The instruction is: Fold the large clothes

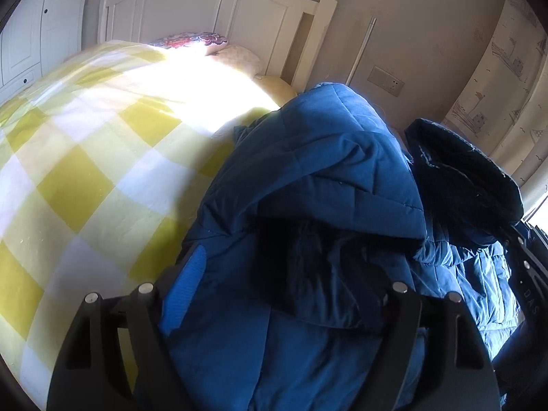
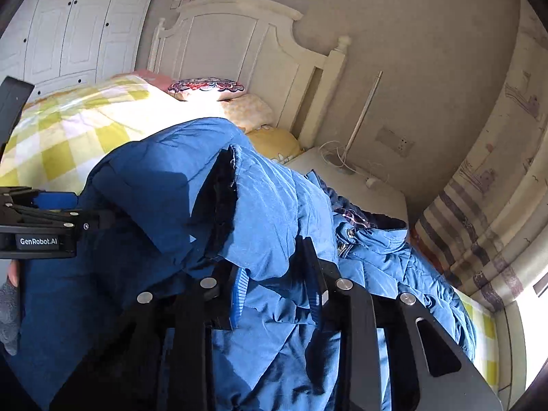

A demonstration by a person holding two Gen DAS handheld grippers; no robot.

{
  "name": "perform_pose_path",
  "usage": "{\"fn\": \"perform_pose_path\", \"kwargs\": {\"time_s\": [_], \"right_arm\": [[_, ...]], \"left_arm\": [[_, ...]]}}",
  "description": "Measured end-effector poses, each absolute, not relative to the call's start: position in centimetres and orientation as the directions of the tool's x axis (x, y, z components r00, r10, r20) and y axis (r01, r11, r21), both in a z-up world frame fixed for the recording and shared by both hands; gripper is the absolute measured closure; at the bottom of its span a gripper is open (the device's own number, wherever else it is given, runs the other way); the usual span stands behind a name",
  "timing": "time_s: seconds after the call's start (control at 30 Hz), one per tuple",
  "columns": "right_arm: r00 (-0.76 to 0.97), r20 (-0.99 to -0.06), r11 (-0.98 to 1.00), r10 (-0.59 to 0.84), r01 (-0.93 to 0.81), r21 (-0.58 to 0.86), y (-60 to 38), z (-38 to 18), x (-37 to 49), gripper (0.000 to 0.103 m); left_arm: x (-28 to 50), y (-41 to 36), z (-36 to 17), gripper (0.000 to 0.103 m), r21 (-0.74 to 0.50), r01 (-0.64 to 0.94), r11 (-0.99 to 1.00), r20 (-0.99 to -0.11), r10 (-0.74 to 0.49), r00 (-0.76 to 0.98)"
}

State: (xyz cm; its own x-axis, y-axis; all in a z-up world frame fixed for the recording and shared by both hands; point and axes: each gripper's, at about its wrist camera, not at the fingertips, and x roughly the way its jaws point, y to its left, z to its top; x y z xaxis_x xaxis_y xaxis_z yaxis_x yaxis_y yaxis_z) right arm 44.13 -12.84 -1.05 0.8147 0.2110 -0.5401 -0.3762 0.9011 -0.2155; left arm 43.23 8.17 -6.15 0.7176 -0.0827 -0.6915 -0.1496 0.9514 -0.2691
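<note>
A large blue padded jacket (image 1: 318, 178) with a dark lining lies bunched on the bed. It fills the lower middle of both views and shows in the right wrist view (image 2: 270, 205) too. My left gripper (image 1: 274, 294) has thick jacket cloth between its wide-set fingers, and one blue-padded finger (image 1: 185, 291) shows at the left. My right gripper (image 2: 274, 291) is shut on a fold of the jacket, with cloth draped over its fingers. The left gripper also shows from the side at the left edge of the right wrist view (image 2: 51, 219), pushed into the jacket.
The bed has a yellow and white checked cover (image 1: 78, 157). Pillows (image 2: 212, 89) lie against a white headboard (image 2: 239, 41). A white nightstand (image 2: 359, 188) with cables stands at the bed's right. A wardrobe (image 2: 68, 27) is at the left and a curtain (image 2: 486, 236) at the right.
</note>
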Motion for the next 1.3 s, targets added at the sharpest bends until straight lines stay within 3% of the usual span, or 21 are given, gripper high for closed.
{"fn": "perform_pose_path", "kwargs": {"time_s": [0.1,0.2,0.3,0.4,0.53,0.6,0.63,0.73,0.77,0.87,1.03,1.2,1.3], "right_arm": [[0.831,-0.435,0.937,0.348,-0.290,0.197,-20.1,2.8,43.1,0.082],[0.854,-0.321,0.806,0.409,-0.174,0.565,-28.8,3.3,42.0,0.083],[0.840,-0.376,0.697,0.392,-0.005,0.717,-35.2,-0.4,42.0,0.082],[0.783,-0.497,0.657,0.375,0.154,0.738,-38.1,-5.7,42.0,0.076],[0.789,-0.467,0.618,0.399,0.145,0.773,-38.5,-7.6,41.4,0.066],[0.792,-0.447,0.635,0.415,0.100,0.766,-37.8,-6.9,41.5,0.040],[0.790,-0.454,0.660,0.412,0.085,0.747,-37.3,-6.5,41.7,0.038],[0.771,-0.507,0.730,0.387,0.079,0.678,-35.9,-6.2,42.1,0.046],[0.767,-0.522,0.742,0.373,0.091,0.664,-35.7,-6.2,42.4,0.061],[0.795,-0.488,0.743,0.360,0.072,0.666,-35.6,-4.9,41.6,0.079],[0.872,-0.365,0.777,0.326,-0.028,0.628,-34.9,-1.1,37.2,0.082],[0.795,-0.538,0.792,0.281,0.124,0.597,-36.1,-6.0,38.4,0.082],[0.787,-0.535,0.754,0.308,0.141,0.641,-36.9,-6.9,38.0,0.082]], "left_arm": [[42.3,8.6,-5.4,0.023,-0.298,-0.139,0.944,-0.646,-0.092,0.758],[41.6,8.7,-4.6,0.023,-0.306,-0.124,0.944,-0.603,-0.091,0.793],[40.9,8.7,-3.7,0.023,-0.306,-0.123,0.944,-0.552,-0.070,0.831],[40.2,9.2,-3.2,0.022,-0.316,-0.144,0.938,-0.513,-0.042,0.857],[40.2,10.5,-3.2,0.022,-0.342,-0.203,0.917,-0.508,0.002,0.861],[39.9,11.4,-3.3,0.021,-0.361,-0.240,0.901,-0.505,0.028,0.863],[39.9,11.7,-3.3,0.021,-0.367,-0.256,0.894,-0.506,0.039,0.862],[40.1,12.2,-3.6,0.020,-0.374,-0.278,0.885,-0.520,0.048,0.853],[40.2,12.3,-3.7,0.020,-0.371,-0.282,0.885,-0.525,0.051,0.850],[40.1,12.3,-3.8,0.019,-0.366,-0.286,0.886,-0.529,0.054,0.847],[40.3,12.3,-4.0,0.017,-0.357,-0.290,0.888,-0.546,0.053,0.836],[40.5,12.3,-4.1,0.017,-0.354,-0.290,0.889,-0.553,0.051,0.831],[40.7,12.4,-4.3,0.016,-0.362,-0.294,0.885,-0.557,0.047,0.829]]}}
